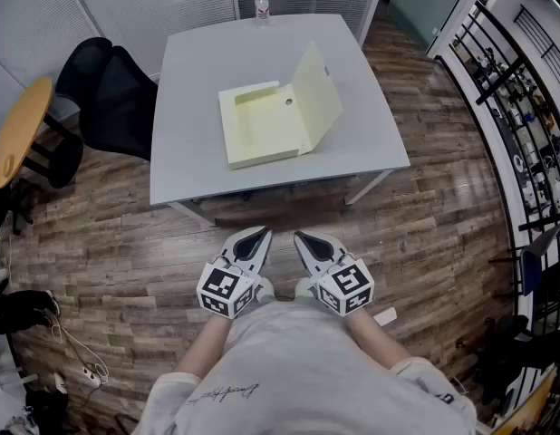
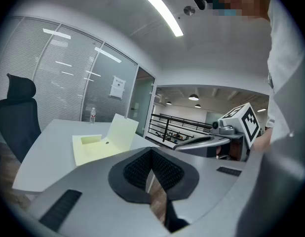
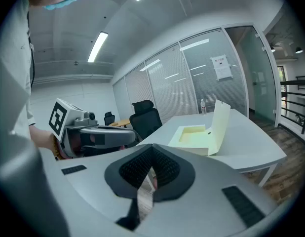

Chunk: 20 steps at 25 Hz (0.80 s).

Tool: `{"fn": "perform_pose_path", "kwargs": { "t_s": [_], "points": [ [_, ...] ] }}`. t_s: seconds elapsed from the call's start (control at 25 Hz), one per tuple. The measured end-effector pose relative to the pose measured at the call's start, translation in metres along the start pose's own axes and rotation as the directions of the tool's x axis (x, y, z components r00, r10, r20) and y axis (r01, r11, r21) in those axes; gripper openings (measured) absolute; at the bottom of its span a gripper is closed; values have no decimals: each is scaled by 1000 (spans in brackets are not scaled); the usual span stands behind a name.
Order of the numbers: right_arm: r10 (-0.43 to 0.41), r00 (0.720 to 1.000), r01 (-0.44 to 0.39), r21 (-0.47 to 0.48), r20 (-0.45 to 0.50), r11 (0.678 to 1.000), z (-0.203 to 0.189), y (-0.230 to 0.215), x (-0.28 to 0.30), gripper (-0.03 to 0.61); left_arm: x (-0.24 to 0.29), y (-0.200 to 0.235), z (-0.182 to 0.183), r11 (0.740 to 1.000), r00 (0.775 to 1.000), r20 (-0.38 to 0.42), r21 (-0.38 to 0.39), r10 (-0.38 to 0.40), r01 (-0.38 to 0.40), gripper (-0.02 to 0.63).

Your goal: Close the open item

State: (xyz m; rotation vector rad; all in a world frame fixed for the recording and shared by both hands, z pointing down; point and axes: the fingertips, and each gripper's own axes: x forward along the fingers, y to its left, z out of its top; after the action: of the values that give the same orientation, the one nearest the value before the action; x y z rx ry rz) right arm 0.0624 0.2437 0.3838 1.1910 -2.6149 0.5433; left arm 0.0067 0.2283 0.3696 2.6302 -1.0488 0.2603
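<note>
Lid [image 1: 316, 93] of the yellow box file [image 1: 262, 130] stands raised; with left gripper [image 1: 258, 235] and right gripper [image 1: 303, 239] closed empty, we should tip it leftward slowly.

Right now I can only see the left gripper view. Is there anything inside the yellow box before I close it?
Observer: No. From above, in the head view, the tray of the yellow box is empty.
Operator: Is my other gripper holding something?
Observer: No. Its own view shows the right gripper shut with nothing in it.
Operator: Am I at the table?
Observer: Not yet. The head view shows wood floor between the left gripper and the table.
</note>
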Motion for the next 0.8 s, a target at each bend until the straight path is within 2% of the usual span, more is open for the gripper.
{"fn": "perform_pose_path", "kwargs": {
  "t_s": [0.8],
  "points": [
    [-28, 999, 27, 24, 41, 999, 6, 26, 16, 12, -28, 17, 4, 1000, 1000, 9, 20, -17, 16, 9]
  ]
}}
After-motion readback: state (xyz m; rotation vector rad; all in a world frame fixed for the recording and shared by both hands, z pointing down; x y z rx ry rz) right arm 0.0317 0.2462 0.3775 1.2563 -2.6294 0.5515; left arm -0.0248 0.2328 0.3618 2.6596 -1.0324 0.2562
